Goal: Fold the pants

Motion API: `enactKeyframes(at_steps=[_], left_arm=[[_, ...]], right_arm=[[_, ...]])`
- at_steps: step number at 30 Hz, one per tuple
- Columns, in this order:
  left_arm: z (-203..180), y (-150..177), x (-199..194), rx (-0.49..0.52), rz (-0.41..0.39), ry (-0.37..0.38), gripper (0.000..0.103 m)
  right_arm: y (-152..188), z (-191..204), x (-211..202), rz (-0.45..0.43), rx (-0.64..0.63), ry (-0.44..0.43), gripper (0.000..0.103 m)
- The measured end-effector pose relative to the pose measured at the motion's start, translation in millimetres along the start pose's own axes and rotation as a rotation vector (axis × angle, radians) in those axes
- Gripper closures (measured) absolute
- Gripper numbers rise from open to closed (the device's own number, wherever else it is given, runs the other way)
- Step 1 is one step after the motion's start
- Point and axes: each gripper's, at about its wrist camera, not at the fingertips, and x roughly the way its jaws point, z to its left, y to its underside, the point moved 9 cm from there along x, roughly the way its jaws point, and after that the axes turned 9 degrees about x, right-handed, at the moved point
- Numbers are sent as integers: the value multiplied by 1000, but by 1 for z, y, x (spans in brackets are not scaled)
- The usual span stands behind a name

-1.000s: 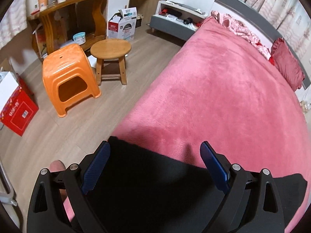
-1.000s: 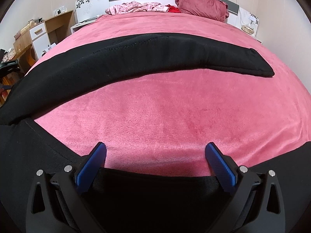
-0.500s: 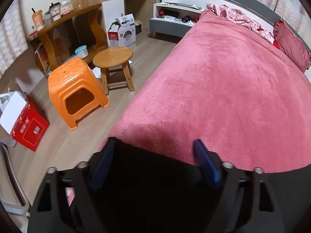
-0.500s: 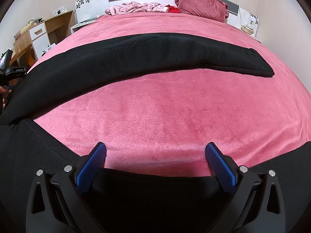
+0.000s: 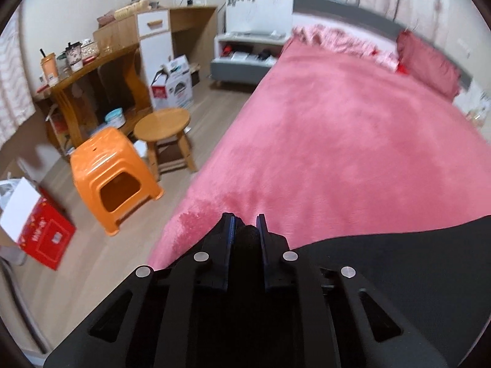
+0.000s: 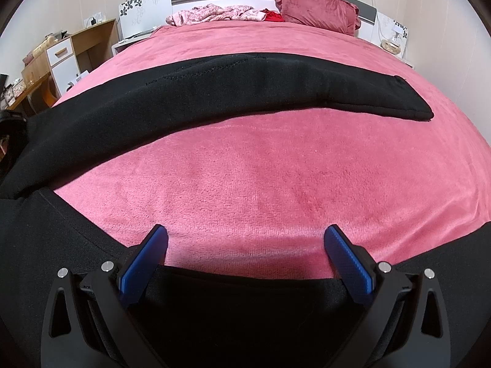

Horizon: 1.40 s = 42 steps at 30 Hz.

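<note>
At the bed's [image 5: 353,141] left edge, the left gripper [image 5: 245,225] is closing its jaws onto a bunched corner of the black pants [image 6: 214,92], which lie spread across the pink blanket. Further right, the right gripper [image 6: 245,245] hangs wide apart over a pant edge, pinching nothing.

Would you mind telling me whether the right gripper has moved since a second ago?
No. The right gripper frames the same far black pant leg and pink blanket as before.
</note>
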Motion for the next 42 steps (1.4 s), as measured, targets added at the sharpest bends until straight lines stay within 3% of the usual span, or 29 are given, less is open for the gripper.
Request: enactKeyframes(at_steps=[10, 17, 23, 26, 29, 34, 36, 38, 42], left_arm=[[-9, 24, -98, -117, -127, 234, 89], [-21, 77, -143, -149, -151, 291, 90], [-31, 137, -132, -174, -86, 288, 90], [-36, 156, -123, -134, -101, 268, 90], [-39, 158, -124, -116, -119, 256, 88], [-28, 162, -122, -195, -135, 354, 88], [-29, 161, -123, -197, -137, 358, 88], [-30, 161, -123, -188, -138, 348, 88], [-30, 161, -125, -203, -142, 368, 88]], right_arm=[[0, 1, 0, 1, 2, 1, 2], [1, 2, 0, 0, 2, 2, 2], [1, 2, 0, 1, 4, 2, 2], [0, 1, 0, 2, 8, -3, 2], [0, 1, 0, 3, 9, -4, 2], [0, 3, 1, 26, 6, 4, 2], [-1, 4, 1, 82, -3, 9, 2], [-12, 5, -1, 137, -8, 9, 2], [-55, 17, -17, 107, 23, -79, 2]])
